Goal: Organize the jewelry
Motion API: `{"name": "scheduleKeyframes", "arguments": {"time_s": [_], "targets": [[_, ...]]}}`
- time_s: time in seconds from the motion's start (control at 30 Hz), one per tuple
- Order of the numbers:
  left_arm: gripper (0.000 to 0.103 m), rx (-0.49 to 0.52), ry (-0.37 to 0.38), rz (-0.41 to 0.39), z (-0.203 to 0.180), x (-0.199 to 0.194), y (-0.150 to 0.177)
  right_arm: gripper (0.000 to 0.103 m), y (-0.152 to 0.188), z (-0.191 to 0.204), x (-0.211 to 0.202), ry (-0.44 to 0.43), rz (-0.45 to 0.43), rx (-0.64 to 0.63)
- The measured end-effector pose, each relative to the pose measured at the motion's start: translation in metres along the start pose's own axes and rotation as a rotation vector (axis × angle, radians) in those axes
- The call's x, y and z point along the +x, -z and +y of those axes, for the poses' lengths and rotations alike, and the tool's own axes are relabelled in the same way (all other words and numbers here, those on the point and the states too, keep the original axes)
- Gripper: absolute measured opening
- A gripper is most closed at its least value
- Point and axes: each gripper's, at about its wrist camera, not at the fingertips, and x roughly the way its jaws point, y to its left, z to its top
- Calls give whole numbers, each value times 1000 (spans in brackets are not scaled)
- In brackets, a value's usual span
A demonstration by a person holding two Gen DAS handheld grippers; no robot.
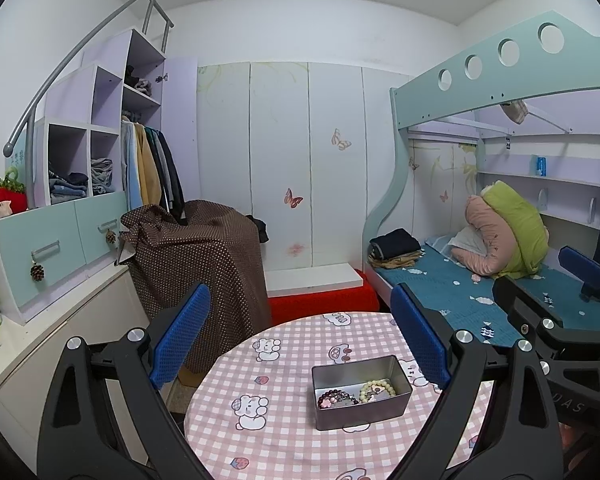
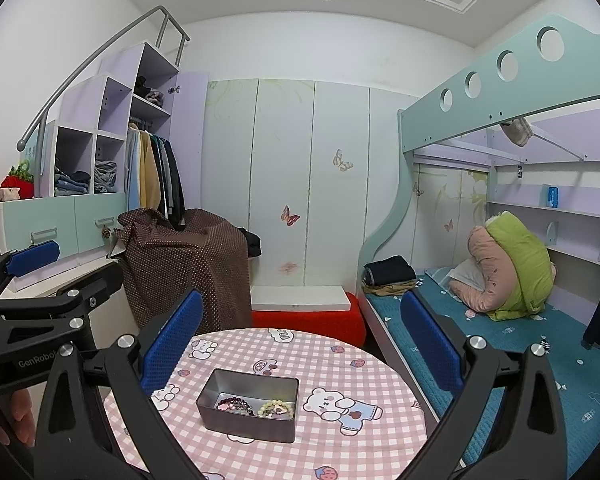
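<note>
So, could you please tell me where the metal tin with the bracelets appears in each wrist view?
Left wrist view: the metal tin sits low, right of centre, nearer the right finger.
Right wrist view: the metal tin sits low, left of centre, nearer the left finger.
Shared landmark: the pink checked tablecloth under it, with the red bench beyond.

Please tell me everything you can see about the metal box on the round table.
The metal box is a grey rectangular tin with rounded corners and no lid in view. It stands upright and open on the pink checked tablecloth of the round table. Inside lie a dark purple bead bracelet and a pale green bead bracelet, side by side on the bottom. Neither claw touches it.
</note>
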Motion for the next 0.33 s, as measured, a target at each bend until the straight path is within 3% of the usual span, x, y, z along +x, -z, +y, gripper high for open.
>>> {"name": "scheduleKeyframes", "arguments": {"time_s": [0.33], "targets": [[92,16,-8,19,-2,7,2,96,2,-1,4,3,9,-5]]}}
